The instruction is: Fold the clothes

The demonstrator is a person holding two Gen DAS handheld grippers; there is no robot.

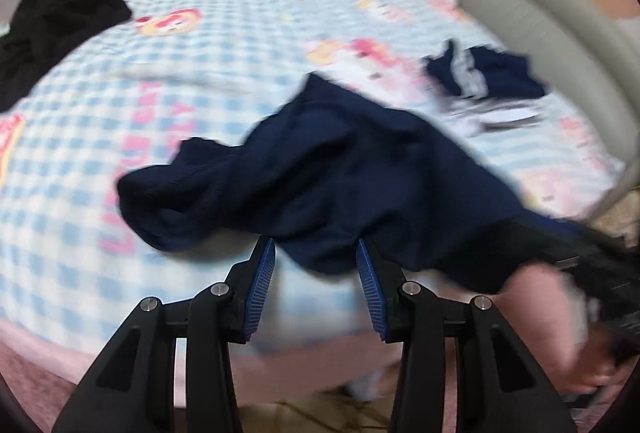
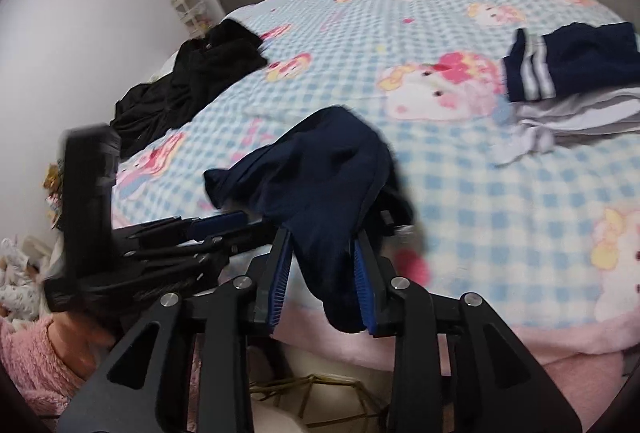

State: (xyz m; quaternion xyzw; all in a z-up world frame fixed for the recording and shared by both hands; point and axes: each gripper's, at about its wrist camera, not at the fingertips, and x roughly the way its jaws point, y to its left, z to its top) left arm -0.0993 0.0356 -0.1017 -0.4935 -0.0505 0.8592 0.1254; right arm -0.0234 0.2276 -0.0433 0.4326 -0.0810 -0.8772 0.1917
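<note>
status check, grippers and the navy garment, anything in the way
Left gripper open at navy garment's edge. Right gripper open, cloth draped between fingers. Garment bunched, unfolded. Nothing in the way.

Bare blanket (image 2: 360, 45) lies between black heap (image 2: 188, 89) and folded stack (image 2: 576, 101).

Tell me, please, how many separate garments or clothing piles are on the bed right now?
3: a black pile at the far left edge, a navy garment at the near edge by both grippers, and a folded navy-and-grey stack on the right. Others may lie out of view.

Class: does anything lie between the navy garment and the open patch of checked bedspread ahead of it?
Nothing visible does: beyond the crumpled navy garment, the blue checked bedspread is bare up to the black clothes pile.
</note>
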